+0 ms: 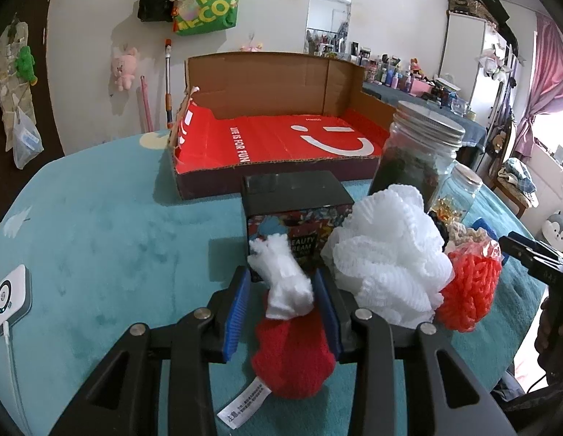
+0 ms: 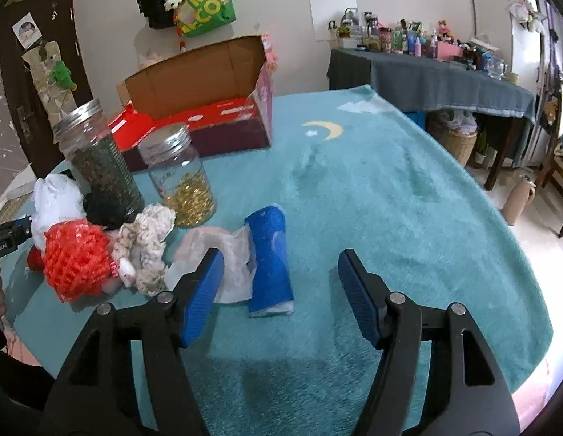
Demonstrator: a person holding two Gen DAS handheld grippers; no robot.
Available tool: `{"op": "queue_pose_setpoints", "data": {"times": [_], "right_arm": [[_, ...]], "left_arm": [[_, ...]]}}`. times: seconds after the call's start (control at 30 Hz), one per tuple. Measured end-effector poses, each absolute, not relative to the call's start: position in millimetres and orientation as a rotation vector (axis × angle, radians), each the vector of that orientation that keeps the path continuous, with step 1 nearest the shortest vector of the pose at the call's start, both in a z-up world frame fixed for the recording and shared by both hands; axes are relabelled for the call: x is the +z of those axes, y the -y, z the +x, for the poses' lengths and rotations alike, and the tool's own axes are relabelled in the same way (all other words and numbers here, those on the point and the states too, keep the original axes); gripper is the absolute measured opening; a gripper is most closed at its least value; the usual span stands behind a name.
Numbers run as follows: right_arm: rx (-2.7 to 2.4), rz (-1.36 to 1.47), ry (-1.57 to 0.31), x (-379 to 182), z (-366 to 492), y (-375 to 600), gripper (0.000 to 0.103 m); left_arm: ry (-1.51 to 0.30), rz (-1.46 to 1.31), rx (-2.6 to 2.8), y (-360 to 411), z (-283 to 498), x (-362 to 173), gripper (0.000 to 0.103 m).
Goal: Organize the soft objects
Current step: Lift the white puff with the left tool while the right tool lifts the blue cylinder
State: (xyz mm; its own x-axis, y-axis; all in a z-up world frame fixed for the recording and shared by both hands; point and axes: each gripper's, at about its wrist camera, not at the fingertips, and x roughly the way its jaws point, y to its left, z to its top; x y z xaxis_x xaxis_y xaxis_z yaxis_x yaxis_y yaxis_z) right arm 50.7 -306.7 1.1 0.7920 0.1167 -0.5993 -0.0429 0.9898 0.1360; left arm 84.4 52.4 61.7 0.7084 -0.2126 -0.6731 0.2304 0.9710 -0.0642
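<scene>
Red and white: the fuzzy sock (image 1: 290, 330) lies between my left gripper (image 1: 286, 305) pads, jaws narrow; I can't tell if they press it.
Right gripper (image 2: 281, 290): jaws wide, nothing held; blue roll (image 2: 269, 254) at 12 o'clock.
White mesh puff (image 1: 386, 258): 2 o'clock of the sock.
Cardboard box (image 1: 274, 138): 12 o'clock, on the teal cloth (image 1: 99, 236).

The red sock (image 1: 294, 356) with a white fluffy cuff lies flat on the teal desk (image 1: 99, 239), tag toward the camera. Right beside it sits a white mesh pouf (image 1: 386, 261), touching an orange net ball (image 1: 466, 290). A cream crochet scrunchie (image 2: 150, 243) leans against that, then a crumpled white bag (image 2: 230, 258) and a blue roll (image 2: 270, 261) lying on its side.
</scene>
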Motion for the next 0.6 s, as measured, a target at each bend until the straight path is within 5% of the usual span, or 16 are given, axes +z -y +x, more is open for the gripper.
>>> {"op": "queue_pose_setpoints", "data": {"times": [0.23,0.3,0.4,0.6], "right_arm": [[0.068,0.128,-0.669,-1,59,317,0.063],[0.078,0.123,-0.676,-4,60,315,0.047],[0.138,0.130,-0.684,-5,61,310,0.021],[0.145,0.105,-0.599,13,51,302,0.014]], "left_arm": [[-0.754,0.029,-0.253,-51,87,61,0.034],[-0.761,0.027,-0.257,-50,89,59,0.018],[-0.758,0.006,-0.277,-50,89,59,0.014],[-0.699,0.023,-0.293,-48,78,74,0.014]]}}
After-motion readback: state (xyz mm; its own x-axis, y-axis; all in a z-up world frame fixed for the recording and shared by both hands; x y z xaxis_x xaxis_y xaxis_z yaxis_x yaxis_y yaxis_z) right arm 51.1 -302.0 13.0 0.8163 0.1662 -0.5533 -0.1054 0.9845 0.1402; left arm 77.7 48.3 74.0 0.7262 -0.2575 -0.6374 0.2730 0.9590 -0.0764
